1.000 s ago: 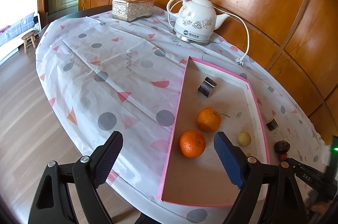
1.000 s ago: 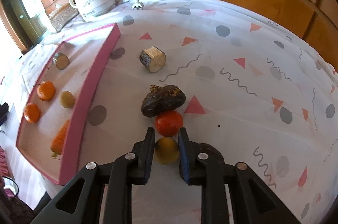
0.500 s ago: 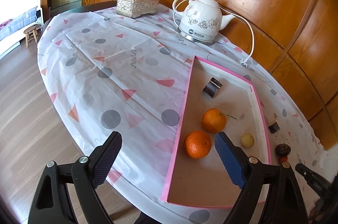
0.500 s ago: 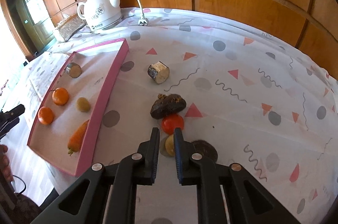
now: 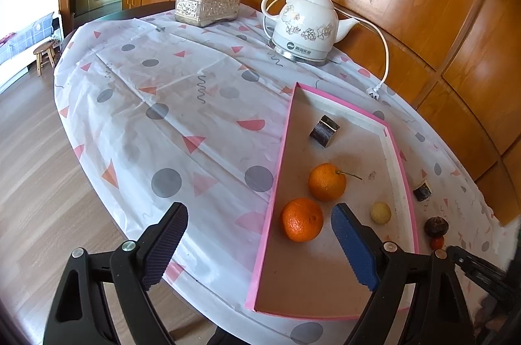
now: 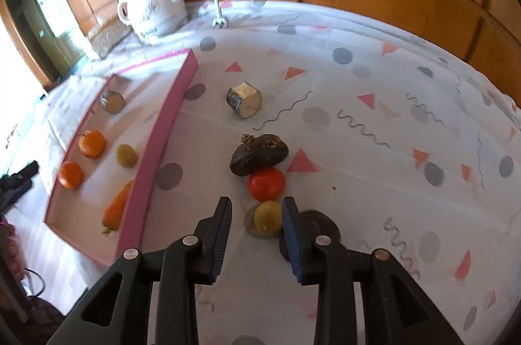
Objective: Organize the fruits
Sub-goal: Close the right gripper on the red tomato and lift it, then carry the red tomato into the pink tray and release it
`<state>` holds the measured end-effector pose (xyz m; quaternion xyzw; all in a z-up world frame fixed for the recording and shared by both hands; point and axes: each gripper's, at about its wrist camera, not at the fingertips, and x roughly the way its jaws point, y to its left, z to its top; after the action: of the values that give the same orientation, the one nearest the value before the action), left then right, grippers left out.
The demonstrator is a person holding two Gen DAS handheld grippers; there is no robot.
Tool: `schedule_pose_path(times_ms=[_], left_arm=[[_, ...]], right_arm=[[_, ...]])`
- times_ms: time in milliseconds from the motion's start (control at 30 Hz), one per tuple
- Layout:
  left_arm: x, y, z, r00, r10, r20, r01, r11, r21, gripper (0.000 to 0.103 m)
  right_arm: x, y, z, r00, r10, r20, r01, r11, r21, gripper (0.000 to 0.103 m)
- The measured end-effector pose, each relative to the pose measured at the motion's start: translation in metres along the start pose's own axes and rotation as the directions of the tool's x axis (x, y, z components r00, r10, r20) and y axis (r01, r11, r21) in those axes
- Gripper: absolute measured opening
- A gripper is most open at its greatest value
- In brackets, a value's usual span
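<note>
My right gripper (image 6: 256, 206) hovers low over the tablecloth and its jaws are opening. A small yellow-green fruit (image 6: 267, 217) lies on the cloth between them. It sits close to the right finger (image 6: 293, 234), with a gap to the left one. Just beyond lie a red tomato (image 6: 266, 183), a dark wrinkled fruit (image 6: 259, 150) and a cut cane piece (image 6: 245, 99). The pink tray (image 6: 162, 130) holds two oranges (image 5: 302, 223) (image 5: 326, 182), a small yellow fruit (image 5: 380, 213), a cane piece (image 5: 324, 130) and a carrot (image 6: 115, 208). My left gripper (image 5: 260, 244) is open over the tray's near left rim (image 5: 276, 182), holding nothing.
A white kettle (image 5: 304, 29) with its cord and a silver tissue box (image 5: 208, 7) stand at the table's far side by the wood-panelled wall. A dark round object (image 6: 320, 226) lies behind my right finger. The table edge drops to wooden floor on the left.
The right gripper's jaws have spread apart from nearly shut, and the yellow-green fruit now shows in the gap. The left gripper stays open in the same spot.
</note>
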<state>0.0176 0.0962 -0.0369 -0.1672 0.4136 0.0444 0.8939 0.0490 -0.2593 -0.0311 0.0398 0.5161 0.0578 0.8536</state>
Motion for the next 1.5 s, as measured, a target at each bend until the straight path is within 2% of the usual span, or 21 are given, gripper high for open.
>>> schedule_pose_path(times_ms=[133, 233, 300, 567, 800, 1000, 1300, 1500], left_arm=[[0.001, 0.002, 0.001, 1.000, 0.005, 0.000, -0.005, 1.000, -0.007, 0.090], [0.002, 0.005, 0.001, 1.000, 0.008, -0.002, -0.008, 1.000, -0.014, 0.091], [0.003, 0.006, 0.001, 1.000, 0.009, -0.005, -0.009, 1.000, -0.017, 0.091], [0.001, 0.008, 0.001, 1.000, 0.020, 0.001, -0.020, 0.999, -0.030, 0.092], [0.002, 0.009, 0.000, 1.000, 0.022, -0.003, -0.022, 0.999, -0.031, 0.092], [0.003, 0.009, -0.001, 1.000, 0.027, -0.003, -0.027, 0.999, -0.033, 0.094], [0.006, 0.012, -0.001, 0.999, 0.030, -0.017, -0.030, 0.999, -0.037, 0.095], [0.007, 0.013, -0.001, 0.999, 0.034, -0.017, -0.034, 0.999, -0.036, 0.098]], right_arm=[[0.025, 0.004, 0.008, 0.998, -0.034, -0.047, 0.033, 0.999, -0.029, 0.032], [0.032, 0.004, 0.013, 0.997, -0.053, -0.049, 0.051, 0.998, -0.040, 0.031], [0.032, 0.005, 0.014, 0.997, -0.069, -0.043, 0.067, 0.996, -0.053, 0.027], [0.018, 0.014, 0.009, 0.997, -0.071, -0.012, 0.070, 0.994, -0.079, 0.026], [-0.012, 0.028, 0.006, 0.999, -0.016, 0.052, 0.020, 0.996, -0.085, 0.026], [-0.022, 0.060, 0.009, 0.995, 0.075, 0.065, -0.065, 0.988, -0.143, 0.026], [-0.001, 0.120, 0.020, 0.986, 0.166, 0.012, -0.157, 0.954, -0.256, 0.026], [0.025, 0.148, 0.030, 0.985, 0.171, -0.028, -0.172, 0.947, -0.272, 0.027]])
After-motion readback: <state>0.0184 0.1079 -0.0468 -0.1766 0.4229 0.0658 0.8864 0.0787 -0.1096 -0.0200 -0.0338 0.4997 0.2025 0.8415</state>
